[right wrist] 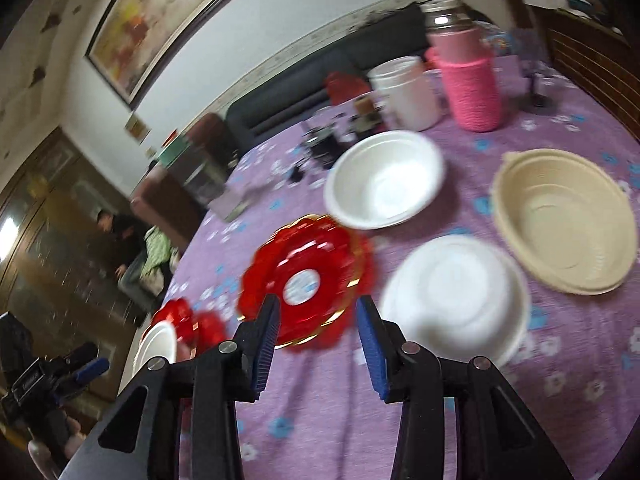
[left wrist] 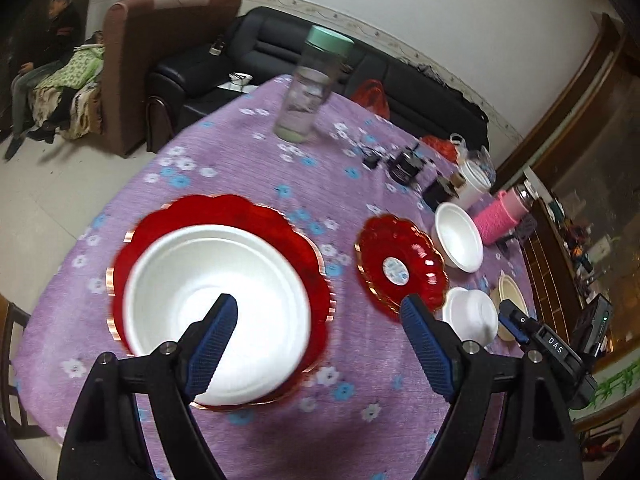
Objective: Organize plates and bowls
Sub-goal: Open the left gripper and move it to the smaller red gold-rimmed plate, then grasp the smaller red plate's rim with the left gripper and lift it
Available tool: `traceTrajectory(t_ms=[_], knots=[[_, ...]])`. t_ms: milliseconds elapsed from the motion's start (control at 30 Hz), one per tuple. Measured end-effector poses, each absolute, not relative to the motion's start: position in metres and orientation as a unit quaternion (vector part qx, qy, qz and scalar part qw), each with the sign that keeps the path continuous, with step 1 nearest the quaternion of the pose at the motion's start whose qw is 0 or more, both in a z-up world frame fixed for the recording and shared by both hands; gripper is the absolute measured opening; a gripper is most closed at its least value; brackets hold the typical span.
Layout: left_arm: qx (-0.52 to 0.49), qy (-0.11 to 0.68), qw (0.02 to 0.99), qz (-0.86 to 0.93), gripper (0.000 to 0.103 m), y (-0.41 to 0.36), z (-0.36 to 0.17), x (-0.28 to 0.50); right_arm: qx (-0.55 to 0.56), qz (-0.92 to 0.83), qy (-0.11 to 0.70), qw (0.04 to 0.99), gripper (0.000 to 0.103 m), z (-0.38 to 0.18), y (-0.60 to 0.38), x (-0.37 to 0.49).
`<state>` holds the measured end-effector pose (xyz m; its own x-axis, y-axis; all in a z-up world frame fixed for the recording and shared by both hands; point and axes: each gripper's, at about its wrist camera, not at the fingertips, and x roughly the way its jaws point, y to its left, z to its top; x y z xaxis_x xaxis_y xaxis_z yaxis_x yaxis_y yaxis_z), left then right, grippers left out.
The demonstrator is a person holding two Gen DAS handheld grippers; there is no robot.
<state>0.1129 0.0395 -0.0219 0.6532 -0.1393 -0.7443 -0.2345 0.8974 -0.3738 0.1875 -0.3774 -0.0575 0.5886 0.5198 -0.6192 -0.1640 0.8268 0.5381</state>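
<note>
A white foam bowl (left wrist: 216, 312) sits in a large red scalloped plate (left wrist: 224, 212) on the purple floral cloth. My left gripper (left wrist: 318, 306) hovers open above its right edge, holding nothing. A smaller red plate (left wrist: 400, 268) (right wrist: 308, 276) lies to the right. My right gripper (right wrist: 318, 304) stands open just in front of this plate, with nothing between its pads. Beyond the plate rests an upright white bowl (right wrist: 384, 178). To its right are an upside-down white bowl (right wrist: 456, 296) and a beige bowl (right wrist: 564, 220).
A clear bottle with a green cap (left wrist: 312, 88) stands at the far side of the round table (left wrist: 360, 412). A pink flask (right wrist: 468, 80), a white cup (right wrist: 404, 92) and small dark items (left wrist: 408, 164) crowd the back right. A person sits beyond the sofas.
</note>
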Motion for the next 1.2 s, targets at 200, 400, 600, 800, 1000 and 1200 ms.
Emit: traceTrajectory(t_ms=[200,400,600,800,1000,1200], knots=[[-0.196,0.446,0.873,-0.024,0.083,-0.013,-0.038,0.132,0.241,0.159,0.421,0.860,0.044,-0.082,-0.429,0.185],[-0.210,0.465,0.859,-0.039,0.083,-0.036,-0.057,0.171,0.264,0.156,0.425,0.852,0.044,-0.094,-0.447,0.188],[-0.216,0.464,0.859,-0.001,0.083,-0.027,-0.069,0.233,0.231,0.208,0.427,0.849,0.045,-0.079,-0.395,0.209],[-0.234,0.502,0.833,0.007,0.083,-0.020,-0.096,0.280,0.206,0.215,0.467,0.833,0.045,-0.099,-0.347,0.260],[-0.216,0.528,0.821,0.021,0.082,-0.022,-0.118,0.301,0.140,0.208,0.478,0.842,0.044,-0.103,-0.316,0.279],[-0.177,0.538,0.824,0.026,0.080,-0.030,-0.122,0.307,0.059,0.198,0.483,0.851,0.044,-0.106,-0.296,0.287]])
